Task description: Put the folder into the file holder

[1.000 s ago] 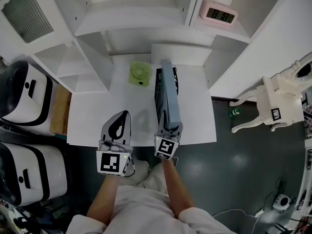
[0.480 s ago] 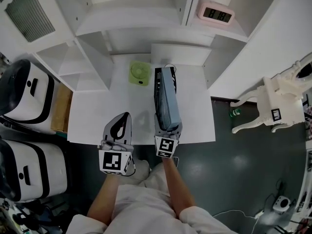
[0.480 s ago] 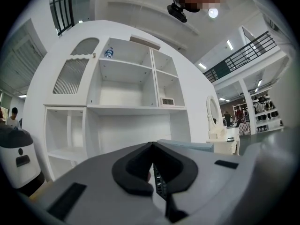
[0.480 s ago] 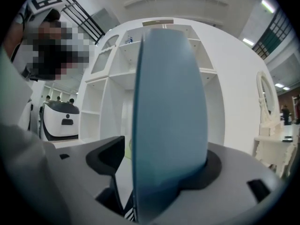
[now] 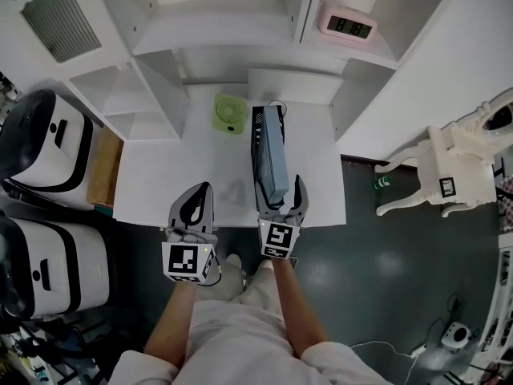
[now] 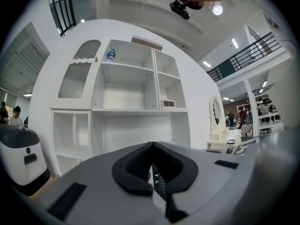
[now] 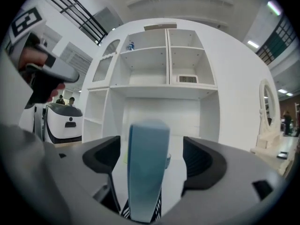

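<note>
A blue folder (image 5: 272,155) stands on edge inside the black mesh file holder (image 5: 257,144) on the white table (image 5: 176,179). My right gripper (image 5: 279,186) sits at the folder's near end, at the table's front edge. Its jaws are opening. In the right gripper view the folder (image 7: 147,168) stands between the pads (image 7: 104,157) with a gap on both sides, and the holder's mesh (image 7: 123,211) shows below it. My left gripper (image 5: 199,192) hovers to the left of the holder, shut and holding nothing; its tips meet in the left gripper view (image 6: 152,146).
A small green fan (image 5: 229,117) lies at the table's back, left of the holder. White shelving (image 5: 232,46) rises behind, with a pink clock (image 5: 346,26) on a shelf. White-and-black machines (image 5: 40,151) stand on the left, and a white ornate stand (image 5: 453,171) on the right.
The right gripper's jaws have spread apart off the folder's near end and drawn back slightly. The folder stays in the holder. The left gripper has barely moved.
</note>
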The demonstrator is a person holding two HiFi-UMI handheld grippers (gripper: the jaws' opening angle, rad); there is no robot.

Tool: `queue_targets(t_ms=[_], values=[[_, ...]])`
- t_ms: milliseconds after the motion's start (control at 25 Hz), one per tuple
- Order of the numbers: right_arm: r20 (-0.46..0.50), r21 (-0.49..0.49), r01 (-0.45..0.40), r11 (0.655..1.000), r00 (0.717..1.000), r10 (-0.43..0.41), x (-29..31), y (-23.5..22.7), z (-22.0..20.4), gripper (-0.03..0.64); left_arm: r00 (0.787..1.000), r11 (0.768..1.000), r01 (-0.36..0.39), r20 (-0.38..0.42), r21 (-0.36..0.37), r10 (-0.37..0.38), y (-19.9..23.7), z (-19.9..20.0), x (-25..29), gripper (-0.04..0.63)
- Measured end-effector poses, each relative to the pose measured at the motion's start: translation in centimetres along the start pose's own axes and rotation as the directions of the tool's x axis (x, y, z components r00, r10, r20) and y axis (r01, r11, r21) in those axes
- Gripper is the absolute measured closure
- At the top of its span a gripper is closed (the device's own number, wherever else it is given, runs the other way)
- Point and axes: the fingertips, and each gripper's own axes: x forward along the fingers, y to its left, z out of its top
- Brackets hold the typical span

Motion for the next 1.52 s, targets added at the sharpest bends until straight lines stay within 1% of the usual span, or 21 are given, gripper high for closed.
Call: queue_targets(t_ms=[160, 280, 360, 440, 480, 560, 600, 720, 840, 1120, 1280, 1400, 1520], values=[[0.002, -0.011, -0.029, 1.0, 1.0, 0.029, -1.7, -0.8, 6.2, 0.222, 1.0, 1.0, -0.024, -0.005, -0.006, 0.024, 0.2, 1.2, -0.5, 0.604], [0.005, -0.039, -0.01, 0.999, 1.0, 0.01, -3.2, -1.9, 10.5, 0.23, 1.0, 1.0, -0.03, 0.006, -0.005, 0.03, -0.1, 2.6, -0.7, 0.604], [0.034, -0.045, 0.004, 0.999, 0.999, -0.002, -4.4, -2.9, 13.1, 0.352, 0.999, 0.999, -0.037, 0.02, -0.005, 0.037, -0.4, 3.6, -1.0, 0.603], [0.066, -0.044, 0.008, 0.999, 0.998, -0.005, -5.7, -3.8, 15.1, 0.435, 0.998, 0.999, -0.049, 0.03, -0.006, 0.049, -0.9, 4.4, -1.4, 0.603], [0.079, -0.047, 0.007, 0.999, 0.997, -0.003, -6.3, -4.3, 15.8, 0.462, 0.998, 0.998, -0.056, 0.033, -0.006, 0.056, -1.2, 4.7, -1.6, 0.604], [0.091, -0.057, 0.004, 0.998, 0.996, 0.001, -7.3, -5.1, 16.7, 0.591, 0.997, 0.997, -0.073, 0.035, -0.006, 0.073, -1.9, 5.2, -2.2, 0.604], [0.09, -0.055, 0.0, 0.998, 0.996, 0.005, -7.8, -5.4, 16.9, 0.615, 0.996, 0.997, -0.081, 0.035, -0.005, 0.081, -2.3, 5.4, -2.5, 0.603], [0.073, -0.032, -0.033, 0.999, 0.997, 0.035, -9.5, -5.5, 16.8, 0.618, 0.995, 0.995, -0.098, 0.026, -0.001, 0.098, -3.8, 5.2, -4.1, 0.604], [0.084, -0.02, -0.069, 0.997, 0.994, 0.07, -11.3, -4.9, 17.1, 0.618, 0.995, 0.995, -0.102, 0.019, 0.007, 0.102, -5.2, 5.0, -5.6, 0.604], [0.075, -0.041, -0.093, 0.995, 0.993, 0.096, -16.8, -3.1, 16.5, 0.618, 0.995, 0.996, -0.086, 0.044, -0.002, 0.086, -7.6, 5.7, -10.6, 0.603], [0.066, -0.055, -0.091, 0.994, 0.993, 0.095, -21.0, -1.5, 16.4, 0.618, 0.995, 0.998, -0.068, 0.074, 0.001, 0.067, -8.6, 6.3, -14.7, 0.604], [0.058, -0.028, -0.085, 0.996, 0.995, 0.086, -25.0, 0.0, 16.9, 0.618, 0.996, 0.999, -0.053, 0.072, -0.013, 0.054, -9.4, 5.9, -18.8, 0.603], [0.07, -0.032, -0.063, 0.998, 0.995, 0.065, -29.0, 0.6, 17.4, 0.618, 0.997, 0.999, -0.039, 0.071, 0.0, 0.038, -10.5, 6.0, -22.7, 0.603]])
